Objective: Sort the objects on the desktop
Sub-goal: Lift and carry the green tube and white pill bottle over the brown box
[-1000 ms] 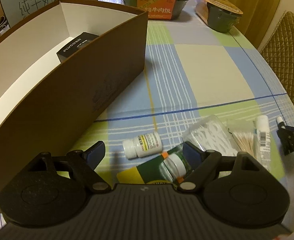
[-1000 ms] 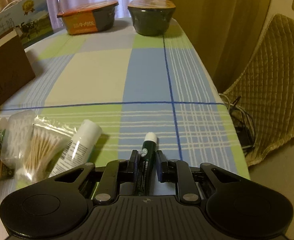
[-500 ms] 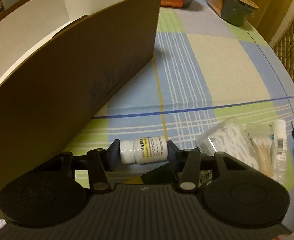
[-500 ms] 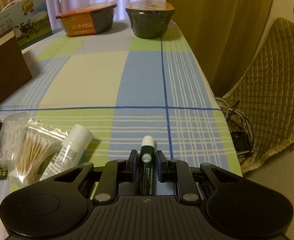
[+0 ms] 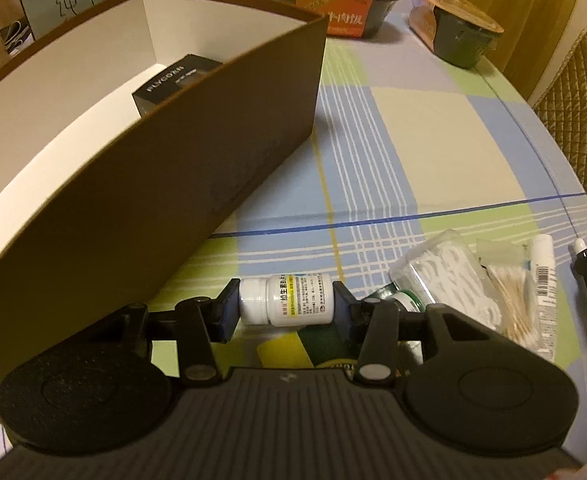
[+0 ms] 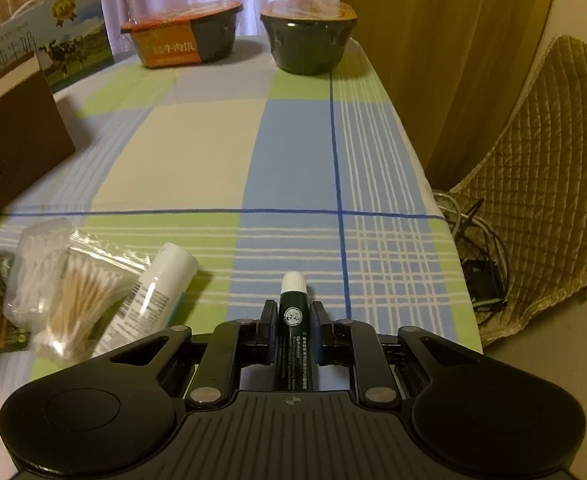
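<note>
Left wrist view. Left gripper (image 5: 285,312) angled down at the checked tablecloth (image 5: 433,152). Jaws just drawn in, now pinching a small white pill bottle (image 5: 287,299) end to end, cap against one pad and base against the other. Bottle lying on its side, at or just above the cloth; cannot tell which. Directly left: large brown box (image 5: 181,152), open-topped with white inner walls, holding a black carton (image 5: 173,82) near its far end. Right of the bottle: a second bottle with a green label (image 5: 407,300), partly hidden behind the gripper finger; a clear bag of white floss picks (image 5: 445,272); a bag of cotton swabs (image 5: 509,296); a white tube (image 5: 543,268). Green and yellow packet (image 5: 317,344) under the gripper. Two sealed meal bowls (image 5: 329,4) at the far edge of the table.

Right wrist view. Right gripper (image 6: 293,332) pressed together on a dark green lip balm stick (image 6: 293,316), white cap pointing forward past the fingertips, over the cloth near the table's near right corner. To the left, apart from it: white tube (image 6: 161,284), swab bag (image 6: 77,296), floss bag (image 6: 33,248). Brown box corner (image 6: 9,140) at far left.
</note>
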The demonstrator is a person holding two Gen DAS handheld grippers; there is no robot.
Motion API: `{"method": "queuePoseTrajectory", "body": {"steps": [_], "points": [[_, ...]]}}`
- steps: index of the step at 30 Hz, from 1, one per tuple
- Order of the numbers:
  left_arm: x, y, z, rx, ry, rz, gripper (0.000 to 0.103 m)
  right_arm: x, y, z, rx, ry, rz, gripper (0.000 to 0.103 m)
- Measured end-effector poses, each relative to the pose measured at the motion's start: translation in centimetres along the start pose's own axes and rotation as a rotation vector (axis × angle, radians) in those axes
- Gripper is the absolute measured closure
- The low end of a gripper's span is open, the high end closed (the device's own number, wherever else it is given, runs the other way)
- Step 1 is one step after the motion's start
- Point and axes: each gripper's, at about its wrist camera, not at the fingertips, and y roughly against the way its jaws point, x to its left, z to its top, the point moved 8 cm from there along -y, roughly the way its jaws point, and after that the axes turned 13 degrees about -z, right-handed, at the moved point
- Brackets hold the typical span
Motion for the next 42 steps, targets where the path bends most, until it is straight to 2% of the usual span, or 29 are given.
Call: {"method": "queuePoseTrajectory", "body": {"steps": [21,42], "points": [[-1.7,6.1,-2.3,-0.084,-0.005,-0.010,0.061,1.0,6.3,0.2,-0.078,-0.002,0.082,0.089],[-1.8,12.7,-6.4,-0.169,0.043,-0.015,0.061,7.7,14.6,0.9,-0.169,0.082,0.341,0.089]]}}
